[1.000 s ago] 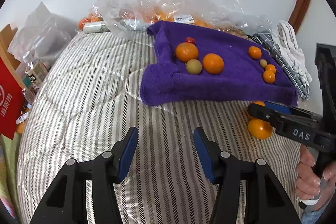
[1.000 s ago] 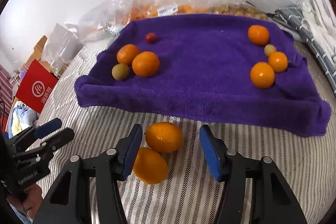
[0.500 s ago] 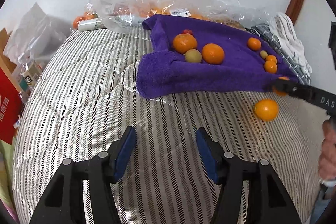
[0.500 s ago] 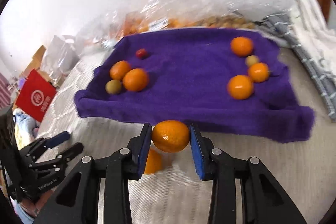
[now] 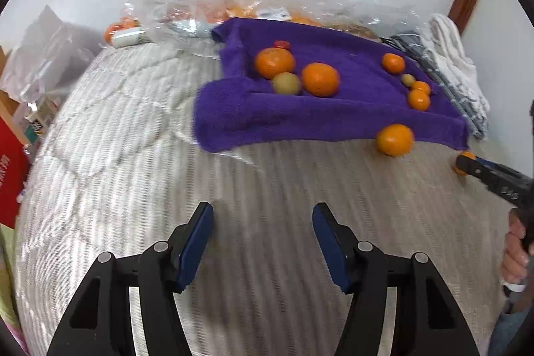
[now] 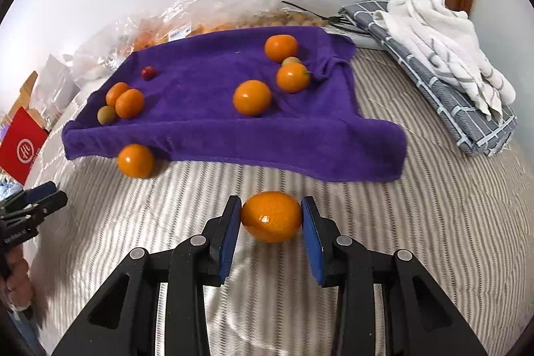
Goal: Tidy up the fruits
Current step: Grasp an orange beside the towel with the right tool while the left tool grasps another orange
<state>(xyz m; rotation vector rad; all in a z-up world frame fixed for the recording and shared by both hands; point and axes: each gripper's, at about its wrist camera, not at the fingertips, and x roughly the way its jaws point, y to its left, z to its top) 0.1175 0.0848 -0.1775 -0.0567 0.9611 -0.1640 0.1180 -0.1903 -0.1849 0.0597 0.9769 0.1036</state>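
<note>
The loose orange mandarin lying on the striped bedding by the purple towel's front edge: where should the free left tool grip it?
Grip the round orange mandarin across its widest middle, coming from above on the open bedding side; the purple towel crowds its far side.

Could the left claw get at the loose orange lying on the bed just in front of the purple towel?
Probably yes. The left claw is open and empty, and only bare striped bedding lies between it and the loose orange; the right claw grips another orange off to the side.

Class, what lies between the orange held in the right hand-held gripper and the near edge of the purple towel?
Only bare striped bedding separates the orange from the purple towel, per the right wrist view.
</note>
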